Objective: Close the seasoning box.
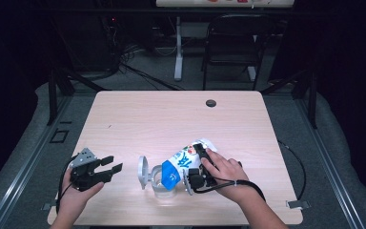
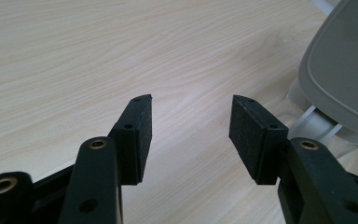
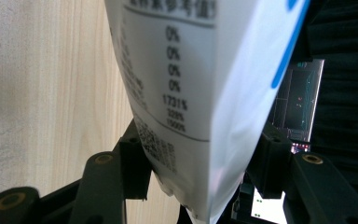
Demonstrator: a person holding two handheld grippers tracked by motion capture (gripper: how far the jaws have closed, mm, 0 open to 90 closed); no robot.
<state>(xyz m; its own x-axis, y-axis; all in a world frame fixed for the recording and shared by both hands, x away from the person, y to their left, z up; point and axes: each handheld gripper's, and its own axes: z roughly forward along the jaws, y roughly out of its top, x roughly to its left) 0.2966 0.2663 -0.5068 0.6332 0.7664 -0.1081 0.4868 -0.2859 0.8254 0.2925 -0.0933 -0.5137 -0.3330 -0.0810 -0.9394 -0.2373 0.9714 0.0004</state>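
White-and-blue printed pouch [image 1: 181,164] tilts over clear container [image 1: 161,183], clamped by right claw [image 1: 201,167]; left claw [image 1: 106,168] gapes empty.

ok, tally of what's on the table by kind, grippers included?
Grippers: 2, the left gripper open over bare wood, the right gripper closed on the pouch
Printed pouches: 1, the white and blue pouch, tipped toward the container
Clear containers: 1, the container with its grey lid swung open
Total: 4
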